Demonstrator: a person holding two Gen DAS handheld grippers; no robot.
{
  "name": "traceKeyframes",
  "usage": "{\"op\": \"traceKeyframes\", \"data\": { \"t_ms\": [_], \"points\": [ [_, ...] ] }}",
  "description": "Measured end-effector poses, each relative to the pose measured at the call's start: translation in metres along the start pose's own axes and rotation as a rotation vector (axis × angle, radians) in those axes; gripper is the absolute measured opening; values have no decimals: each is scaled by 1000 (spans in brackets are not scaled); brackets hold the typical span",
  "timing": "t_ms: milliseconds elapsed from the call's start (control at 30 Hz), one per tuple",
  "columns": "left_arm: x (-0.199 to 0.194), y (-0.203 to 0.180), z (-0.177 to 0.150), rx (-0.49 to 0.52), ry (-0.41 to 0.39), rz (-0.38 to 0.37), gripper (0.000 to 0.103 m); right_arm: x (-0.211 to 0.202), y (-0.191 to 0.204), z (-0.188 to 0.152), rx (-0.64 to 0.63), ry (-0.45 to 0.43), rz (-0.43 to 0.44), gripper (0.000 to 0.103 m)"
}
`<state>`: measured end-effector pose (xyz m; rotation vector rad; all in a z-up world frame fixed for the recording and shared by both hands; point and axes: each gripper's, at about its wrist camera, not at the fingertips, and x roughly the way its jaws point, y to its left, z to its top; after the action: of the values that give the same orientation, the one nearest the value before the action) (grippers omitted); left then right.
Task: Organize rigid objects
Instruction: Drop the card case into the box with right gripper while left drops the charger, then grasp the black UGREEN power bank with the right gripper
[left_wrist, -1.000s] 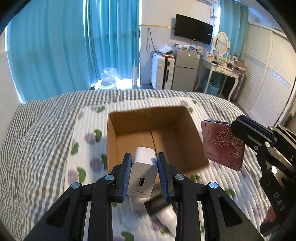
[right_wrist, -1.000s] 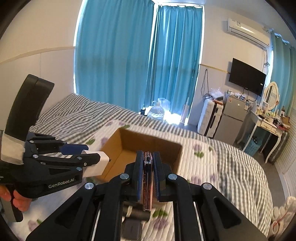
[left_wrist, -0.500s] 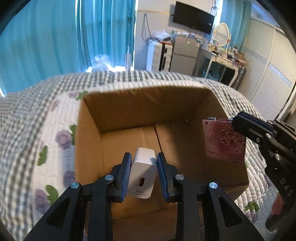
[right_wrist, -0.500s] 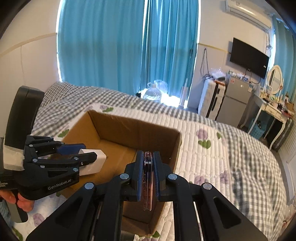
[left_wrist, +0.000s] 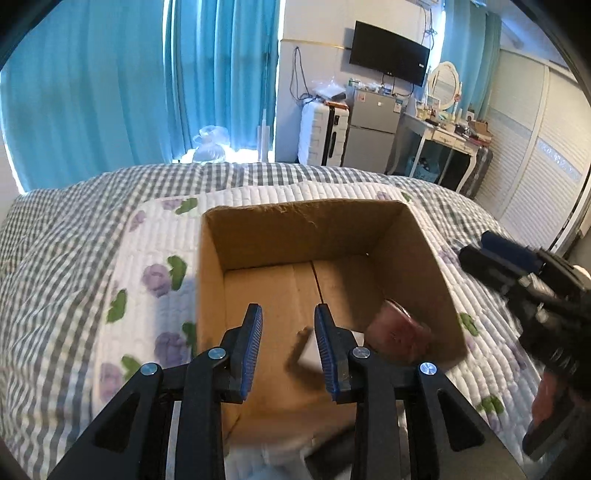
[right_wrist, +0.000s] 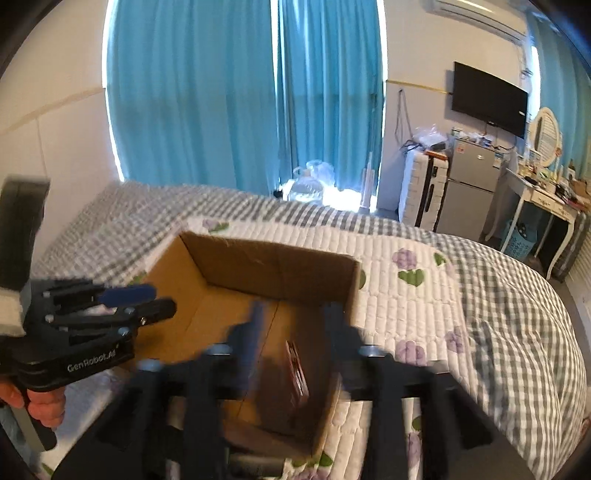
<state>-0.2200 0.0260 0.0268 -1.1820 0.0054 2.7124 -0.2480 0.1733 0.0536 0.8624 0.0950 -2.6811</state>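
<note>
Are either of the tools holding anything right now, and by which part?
Nothing is held. The left tool and right tool are both open; the white charger and pink case are inside the cardboard box.

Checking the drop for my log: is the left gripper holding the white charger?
No, the left gripper is open with nothing between its pads, and the white charger is inside the cardboard box.

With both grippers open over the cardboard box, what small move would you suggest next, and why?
Probably lift both grippers clear of the cardboard box. The left gripper and right gripper both stand open and empty, while the white charger and the pink rose case are already inside, so nothing remains to release.
</note>
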Motion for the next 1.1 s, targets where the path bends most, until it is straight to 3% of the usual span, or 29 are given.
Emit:
{"op": "traceKeyframes", "data": {
  "t_ms": [67, 200, 267, 333, 500, 733, 933, 1100],
  "points": [
    [-17, -1, -10, 17, -9, 11, 56, -22, -2, -2, 18, -20, -7, 51],
    [-57, -2, -38, 37, -50, 45, 75, -57, 0, -17, 24, -20, -40, 57],
    [-67, -2, -52, 21, -54, 50, 92, -74, 4, -33, 17, -7, -56, 62],
    [-74, 1, -68, -5, -60, 74, 98, -83, 9, -48, 6, 17, -55, 64],
    [-73, 1, -100, -79, -55, 119, 103, -84, 27, -92, -41, 93, -76, 82],
    [-33, -4, -148, -110, 32, 169, 103, -49, 49, -138, -110, 238, -46, 82],
    [-10, 2, -173, -108, 91, 216, 103, -6, 51, -164, -71, 392, -39, 82],
    [-9, 3, -176, -105, 95, 214, 103, 18, 52, -174, -49, 446, -23, 66]
  ]
}}
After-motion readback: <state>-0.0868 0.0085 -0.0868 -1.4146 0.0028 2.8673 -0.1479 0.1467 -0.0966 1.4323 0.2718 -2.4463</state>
